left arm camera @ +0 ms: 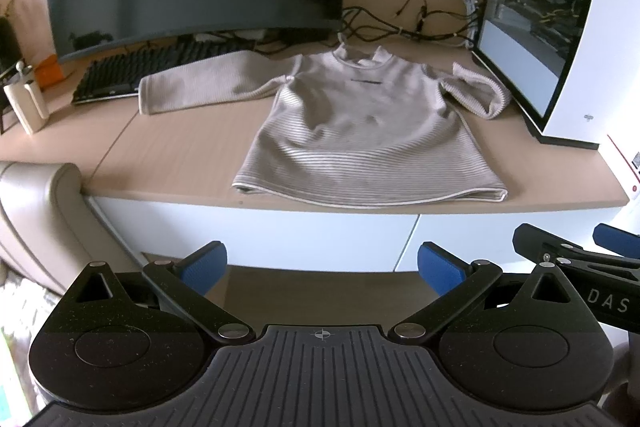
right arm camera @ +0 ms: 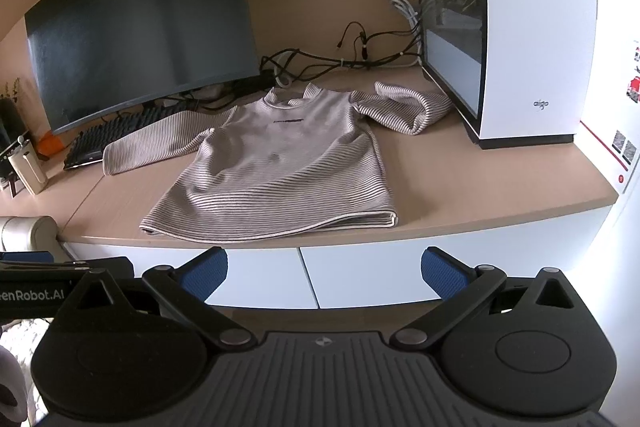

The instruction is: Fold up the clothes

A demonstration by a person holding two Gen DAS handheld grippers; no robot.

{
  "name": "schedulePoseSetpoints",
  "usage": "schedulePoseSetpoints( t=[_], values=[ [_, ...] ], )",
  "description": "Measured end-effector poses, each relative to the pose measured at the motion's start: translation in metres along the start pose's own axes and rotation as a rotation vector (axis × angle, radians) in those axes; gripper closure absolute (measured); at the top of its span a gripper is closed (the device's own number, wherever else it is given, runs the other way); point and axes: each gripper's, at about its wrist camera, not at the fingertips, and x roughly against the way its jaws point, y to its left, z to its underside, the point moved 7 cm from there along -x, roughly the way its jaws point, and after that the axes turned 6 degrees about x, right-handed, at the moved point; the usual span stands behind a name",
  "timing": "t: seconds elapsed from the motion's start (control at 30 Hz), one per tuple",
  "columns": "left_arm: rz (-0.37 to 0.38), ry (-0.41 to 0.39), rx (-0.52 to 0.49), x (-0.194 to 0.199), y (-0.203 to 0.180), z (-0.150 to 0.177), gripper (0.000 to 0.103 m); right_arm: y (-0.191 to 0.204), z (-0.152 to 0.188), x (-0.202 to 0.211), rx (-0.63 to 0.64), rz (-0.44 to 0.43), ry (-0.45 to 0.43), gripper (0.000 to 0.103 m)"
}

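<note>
I hold the left gripper (left arm camera: 322, 269) and right gripper (right arm camera: 324, 271) back from the worktop (left arm camera: 168, 155), both spread wide and empty. The striped sweater (left arm camera: 360, 131) lies flat there, one sleeve (right arm camera: 404, 109) bunched, I think. Folding hasn't begun; next I reach for that sleeve.

Beige and stripes everywhere

Long-sleeved knit top (left arm camera: 360, 131) is beige with thin dark stripes and white-trimmed hem, on a tan wooden desk (left arm camera: 168, 151); blue-padded black grippers (left arm camera: 322, 269).
</note>
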Motion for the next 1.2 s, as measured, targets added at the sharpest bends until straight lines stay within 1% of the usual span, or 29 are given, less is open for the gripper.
schedulePoseSetpoints(
  t=[0.2,0.43,0.57,0.7,0.83,0.9,0.97,1.03,1.07,1.13,1.2],
  values=[
    [-0.003,0.022,-0.006,-0.011,0.001,-0.005,0.000,0.002,-0.003,-0.012,-0.006,-0.003,0.017,0.000],
    [0.014,0.068,-0.019,-0.036,0.002,-0.016,0.000,0.002,-0.009,-0.035,-0.028,0.006,0.052,0.000],
    [0.030,0.092,-0.032,-0.054,0.004,-0.029,0.000,0.002,-0.015,-0.052,-0.047,0.015,0.070,0.000],
    [0.065,0.101,-0.043,-0.071,0.009,-0.043,0.000,0.004,-0.027,-0.071,-0.080,0.020,0.079,0.000],
    [0.127,0.119,-0.016,-0.089,0.023,-0.057,0.000,0.008,-0.038,-0.090,-0.152,-0.019,0.080,0.000],
    [0.142,0.127,-0.002,-0.098,0.032,-0.064,0.000,0.012,-0.046,-0.098,-0.182,-0.044,0.071,0.000],
    [0.154,0.137,0.010,-0.106,0.042,-0.070,0.000,0.020,-0.051,-0.108,-0.208,-0.083,0.087,0.000],
    [0.168,0.155,0.017,-0.116,0.051,-0.074,0.000,0.027,-0.050,-0.122,-0.239,-0.126,0.131,0.000],
    [0.176,0.162,0.022,-0.120,0.055,-0.075,0.000,0.030,-0.050,-0.126,-0.257,-0.142,0.139,0.000],
    [0.193,0.171,0.031,-0.129,0.061,-0.078,0.000,0.033,-0.054,-0.130,-0.285,-0.153,0.128,0.000],
    [0.213,0.156,0.037,-0.138,0.064,-0.081,0.000,0.038,-0.056,-0.133,-0.291,-0.165,0.132,0.000]
  ],
)
